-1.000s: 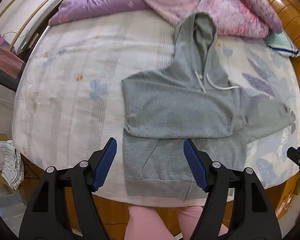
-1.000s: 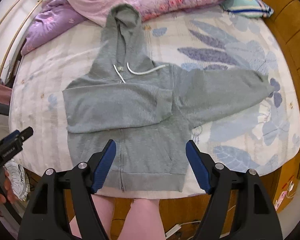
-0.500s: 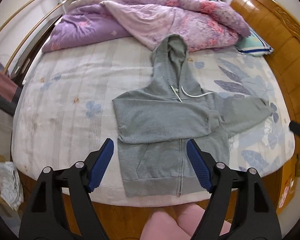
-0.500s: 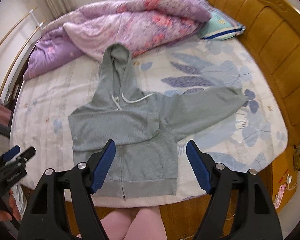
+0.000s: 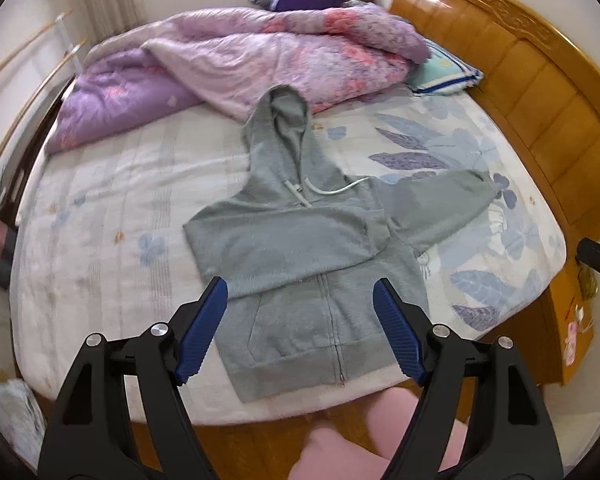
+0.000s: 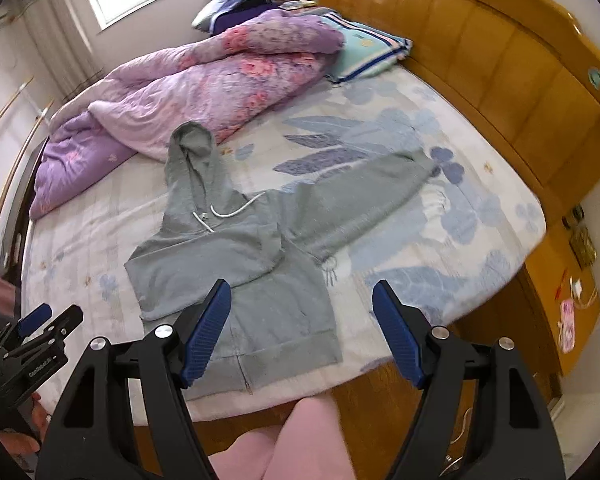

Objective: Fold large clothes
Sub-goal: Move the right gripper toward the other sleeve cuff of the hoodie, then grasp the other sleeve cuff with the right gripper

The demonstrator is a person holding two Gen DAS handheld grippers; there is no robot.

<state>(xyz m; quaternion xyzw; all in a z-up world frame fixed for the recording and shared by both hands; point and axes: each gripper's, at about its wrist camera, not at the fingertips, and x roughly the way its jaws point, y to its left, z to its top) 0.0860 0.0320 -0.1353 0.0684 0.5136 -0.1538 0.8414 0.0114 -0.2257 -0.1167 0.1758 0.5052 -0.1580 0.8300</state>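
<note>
A grey zip hoodie (image 5: pixel 300 248) lies flat on the bed, hood pointing away from me. Its left sleeve is folded across the chest; its right sleeve (image 5: pixel 440 204) stretches out to the right. It also shows in the right wrist view (image 6: pixel 236 264). My left gripper (image 5: pixel 300 300) is open and empty, held above the hoodie's lower front near the bed's near edge. My right gripper (image 6: pixel 302 304) is open and empty, above the hoodie's lower right hem. The left gripper also shows at the left edge of the right wrist view (image 6: pixel 40 324).
A rumpled purple and pink quilt (image 5: pixel 228 64) lies across the far side of the bed. A pillow (image 5: pixel 444 74) sits by the wooden headboard (image 5: pixel 532 80) on the right. A wooden nightstand (image 6: pixel 564 280) stands at the bed's right corner. My pink-clad legs (image 5: pixel 340 452) are at the near edge.
Both grippers have pulled back and risen away from the hoodie, which now looks smaller and farther off. The hoodie has not moved. Both grippers stayed open.
</note>
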